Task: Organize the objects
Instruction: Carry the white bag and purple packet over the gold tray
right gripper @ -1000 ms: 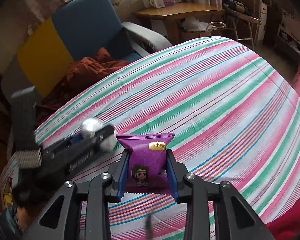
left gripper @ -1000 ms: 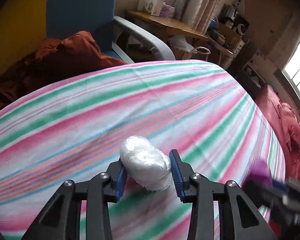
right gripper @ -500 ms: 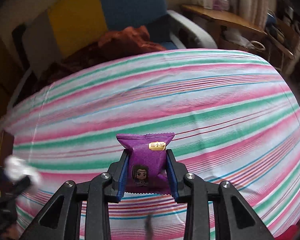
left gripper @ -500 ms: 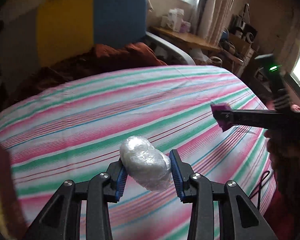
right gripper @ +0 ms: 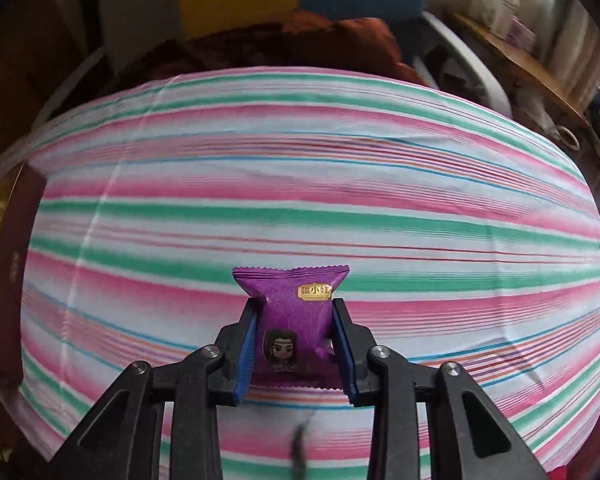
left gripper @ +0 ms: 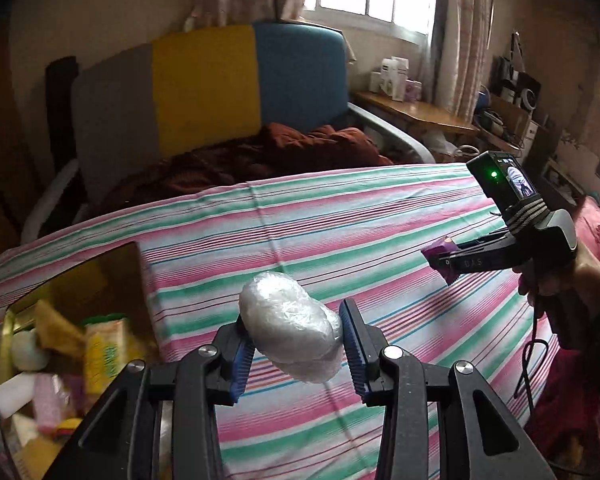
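Note:
My left gripper point(left gripper: 296, 354) is shut on a white plastic-wrapped bun point(left gripper: 290, 336), held above the striped cloth. My right gripper point(right gripper: 294, 344) is shut on a purple snack packet point(right gripper: 296, 316) with a cartoon face, held above the cloth; it also shows in the left wrist view point(left gripper: 444, 258) at the right, with the packet point(left gripper: 440, 250) at its tip. An open gold-lined box point(left gripper: 72, 292) at the lower left holds several snack packs. Its dark wall point(right gripper: 10, 276) shows at the left edge of the right wrist view.
The pink, green and white striped cloth point(left gripper: 340, 232) covers the table. Behind it stands a grey, yellow and blue sofa point(left gripper: 204, 92) with a rust-brown blanket point(left gripper: 284, 152). A wooden desk point(left gripper: 416, 114) with boxes stands at the back right.
Both grippers have swung left with their loads. The open box has come into view at the left of both views. The right gripper now sits further right in the left wrist view.

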A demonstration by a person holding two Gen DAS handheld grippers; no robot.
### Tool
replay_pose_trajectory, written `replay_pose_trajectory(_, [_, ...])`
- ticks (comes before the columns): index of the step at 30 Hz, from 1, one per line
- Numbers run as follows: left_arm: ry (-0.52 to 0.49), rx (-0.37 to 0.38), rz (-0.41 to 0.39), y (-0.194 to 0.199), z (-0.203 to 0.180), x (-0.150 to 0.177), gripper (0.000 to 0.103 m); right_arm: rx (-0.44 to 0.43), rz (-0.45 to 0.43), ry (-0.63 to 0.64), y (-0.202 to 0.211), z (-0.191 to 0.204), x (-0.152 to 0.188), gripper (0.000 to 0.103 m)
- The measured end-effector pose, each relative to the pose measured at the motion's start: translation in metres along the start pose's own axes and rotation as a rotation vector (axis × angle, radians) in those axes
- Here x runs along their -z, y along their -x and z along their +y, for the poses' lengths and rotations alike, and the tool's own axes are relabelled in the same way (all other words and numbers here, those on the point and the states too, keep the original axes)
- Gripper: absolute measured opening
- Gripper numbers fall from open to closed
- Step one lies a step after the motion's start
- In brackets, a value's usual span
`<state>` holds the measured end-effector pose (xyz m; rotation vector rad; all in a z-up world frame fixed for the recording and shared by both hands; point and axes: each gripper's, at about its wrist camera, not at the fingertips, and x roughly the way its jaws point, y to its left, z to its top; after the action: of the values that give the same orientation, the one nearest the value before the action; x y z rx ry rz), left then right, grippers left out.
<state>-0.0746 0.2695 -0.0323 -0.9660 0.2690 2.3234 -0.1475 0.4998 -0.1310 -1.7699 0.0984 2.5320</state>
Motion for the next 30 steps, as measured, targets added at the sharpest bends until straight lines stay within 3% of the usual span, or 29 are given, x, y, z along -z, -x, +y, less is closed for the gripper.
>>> replay_pose_trajectory(16, [0.080,-0.040,-0.006,0.032,0.050,0.044,0.041,-0.106,0.028,0.099,0.012,0.096,0.027,0.034])
replay_pose_trajectory(24, [0.211,-0.064,-0.032,0.060,0.106,0.064,0.041,-0.177,-0.039,0.132,0.042,0.144,0.048,0.034])
replay_pose_trajectory(30, [0.329,-0.122,-0.086,0.095,0.158,0.079,0.041,-0.262,-0.129,0.160,0.072,0.188,0.059,0.034])
